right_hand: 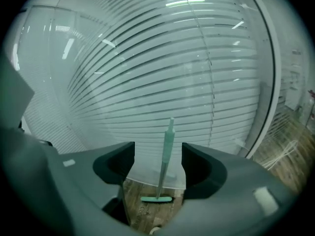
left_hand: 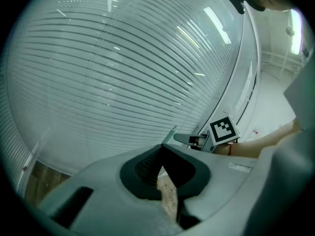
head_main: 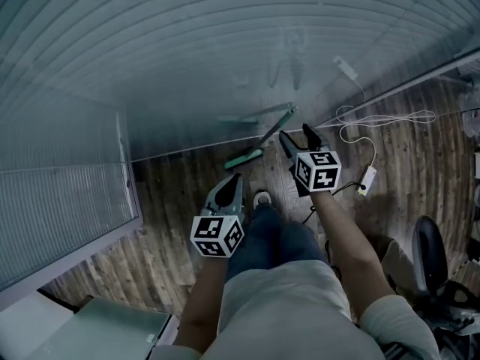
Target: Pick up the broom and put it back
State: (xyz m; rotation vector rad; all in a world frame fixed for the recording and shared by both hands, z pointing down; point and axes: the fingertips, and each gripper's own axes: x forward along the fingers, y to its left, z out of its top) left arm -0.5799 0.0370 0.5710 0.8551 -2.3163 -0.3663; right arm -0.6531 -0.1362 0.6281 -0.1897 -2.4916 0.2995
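Both of your grippers are empty. Your right gripper [head_main: 297,135] has its jaws spread wide and points at the glass wall [head_main: 225,58]. In the right gripper view the broom [right_hand: 166,154] is framed in the gap between the jaws, yet well apart from them, with nothing touching. Your left gripper [head_main: 232,180] is clenched on nothing — its own view shows the two dark pads met at the tips, with only a sliver of wooden floor [head_main: 172,201] behind them. It hangs further back from the glass wall than the right one.

The broom stands propped against the glass wall. Its green head rests on the floor near the wall's foot, and its handle tilts up until the top leans on the slatted pane. It stands by itself, with no jaw on it.

Judged from this, the job looks all but finished — a broom leaning upright against the glass wall reads as one already put back. I cannot rule out that this is its starting place and the pick-up is not yet begun; the pictures alone do not settle that. If it is put back, all that is left is to draw the right gripper away from the glass wall without knocking the handle, which looks free to slide along the smooth pane.
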